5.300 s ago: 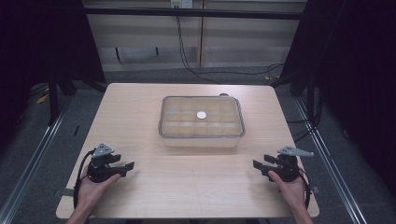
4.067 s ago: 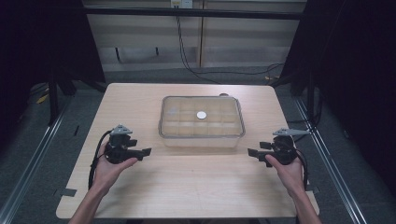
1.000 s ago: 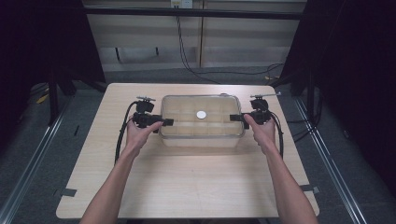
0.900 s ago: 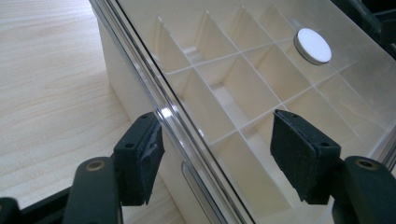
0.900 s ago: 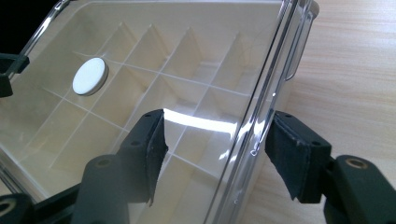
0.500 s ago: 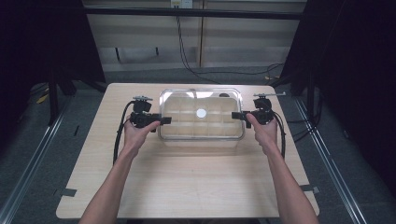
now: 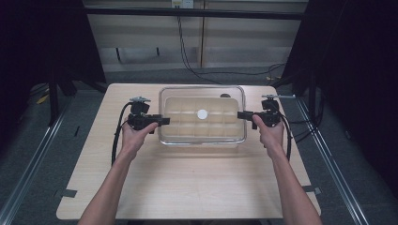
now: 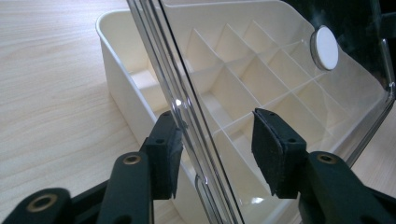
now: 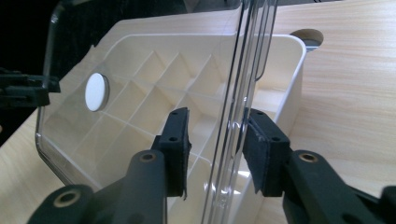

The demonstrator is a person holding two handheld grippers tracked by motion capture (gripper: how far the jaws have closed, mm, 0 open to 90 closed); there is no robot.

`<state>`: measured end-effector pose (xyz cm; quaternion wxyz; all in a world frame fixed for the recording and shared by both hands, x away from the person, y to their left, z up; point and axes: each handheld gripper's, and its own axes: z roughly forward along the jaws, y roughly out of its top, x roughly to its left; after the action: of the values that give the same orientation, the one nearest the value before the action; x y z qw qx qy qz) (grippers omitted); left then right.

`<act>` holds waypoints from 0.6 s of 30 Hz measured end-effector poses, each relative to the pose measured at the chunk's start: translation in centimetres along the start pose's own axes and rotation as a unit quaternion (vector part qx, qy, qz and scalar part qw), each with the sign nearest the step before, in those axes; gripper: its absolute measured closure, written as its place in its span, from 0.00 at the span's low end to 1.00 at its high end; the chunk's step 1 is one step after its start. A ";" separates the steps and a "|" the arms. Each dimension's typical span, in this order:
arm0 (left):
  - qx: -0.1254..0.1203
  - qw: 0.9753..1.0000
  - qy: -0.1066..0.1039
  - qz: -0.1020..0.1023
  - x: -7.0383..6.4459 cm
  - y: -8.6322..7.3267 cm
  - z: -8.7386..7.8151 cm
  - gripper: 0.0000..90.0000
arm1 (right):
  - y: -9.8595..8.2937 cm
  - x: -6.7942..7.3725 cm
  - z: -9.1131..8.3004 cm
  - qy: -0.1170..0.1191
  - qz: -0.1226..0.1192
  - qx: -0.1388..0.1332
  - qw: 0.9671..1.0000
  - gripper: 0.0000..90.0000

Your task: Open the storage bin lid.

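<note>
A cream box [image 7: 202, 142] with many small compartments stands at the middle of the table. Its clear lid [image 7: 202, 89], with a white round knob [image 7: 202, 113], hangs raised above it. My left gripper [image 7: 164, 121] is shut on the lid's left rim and my right gripper [image 7: 239, 115] on its right rim. In the left gripper view the lid rim [image 8: 163, 56] runs between the jaws of the left gripper [image 8: 217, 149], against the left pad [image 8: 168, 158], with the open box [image 8: 116, 70] behind. In the right gripper view the rim [image 9: 243, 56] sits between the jaws of the right gripper [image 9: 212, 144], above the box [image 9: 285, 93].
The wooden table [image 7: 187, 187] is bare in front of the box. A round hole [image 9: 306, 37] sits in the tabletop behind the box. Gripper cables trail off both sides, and dark frame posts stand left and right of the table.
Both hands moved from the table's near corners up to the box sides. The grippers took hold of the lid's ends and lifted it off the box.
</note>
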<state>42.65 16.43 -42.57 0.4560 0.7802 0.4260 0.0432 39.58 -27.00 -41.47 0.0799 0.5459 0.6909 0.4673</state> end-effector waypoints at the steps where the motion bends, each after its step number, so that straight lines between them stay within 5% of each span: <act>1: -0.006 1.000 -0.001 0.001 0.0 -0.2 -0.2 0.61 | 0.0 0.1 -0.1 -0.002 -0.002 0.003 1.000 0.74; 18: -0.018 1.000 -0.009 0.011 -0.9 -1.0 -1.6 0.74 | -1.1 0.5 -1.9 0.012 0.010 -0.012 1.000 0.83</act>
<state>40.68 17.10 -42.12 0.4733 0.7768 0.4125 0.0484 37.43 -27.61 -41.06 0.0735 0.5458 0.6810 0.4827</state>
